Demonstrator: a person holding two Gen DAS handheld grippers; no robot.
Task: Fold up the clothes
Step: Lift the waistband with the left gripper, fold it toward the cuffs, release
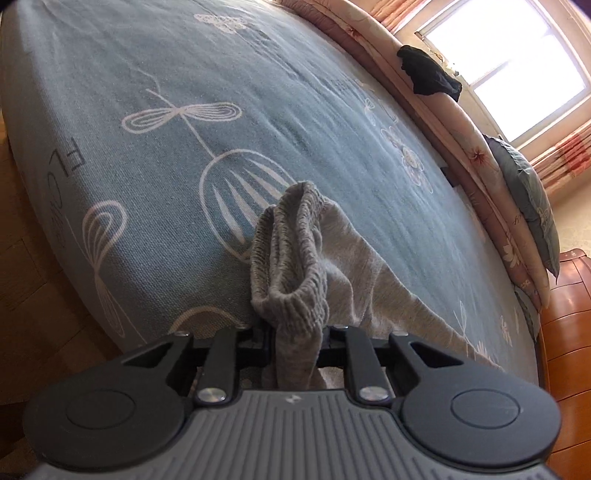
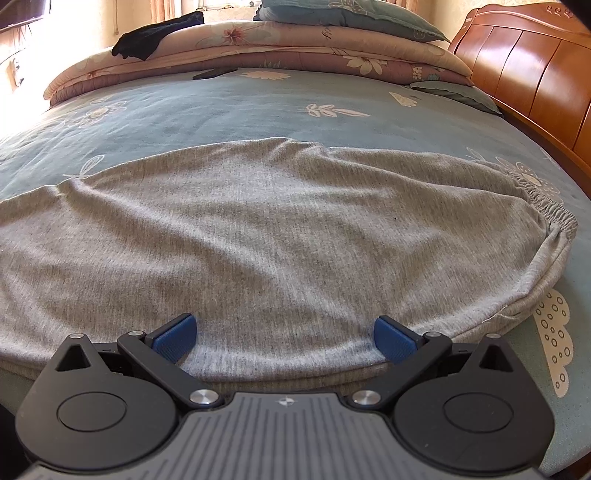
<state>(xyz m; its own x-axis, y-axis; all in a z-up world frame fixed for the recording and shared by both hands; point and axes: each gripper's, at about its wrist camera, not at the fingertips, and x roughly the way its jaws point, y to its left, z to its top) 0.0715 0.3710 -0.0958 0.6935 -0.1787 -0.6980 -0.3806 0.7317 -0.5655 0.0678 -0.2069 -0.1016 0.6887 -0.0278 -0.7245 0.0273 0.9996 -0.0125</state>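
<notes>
A grey knit garment lies spread on the blue patterned bedsheet, its gathered elastic band at the right. In the left wrist view one ribbed end of the grey garment stands bunched up off the bedsheet. My left gripper is shut on it, the cloth hiding the pads and trailing down to the right. My right gripper is open over the garment's near edge. Its blue pads stand wide apart, with flat cloth between them.
A folded floral quilt with a blue pillow and a black garment lies along the far side of the bed. A wooden headboard stands at the right. The same black garment sits under a window. Wooden floor lies left of the bed.
</notes>
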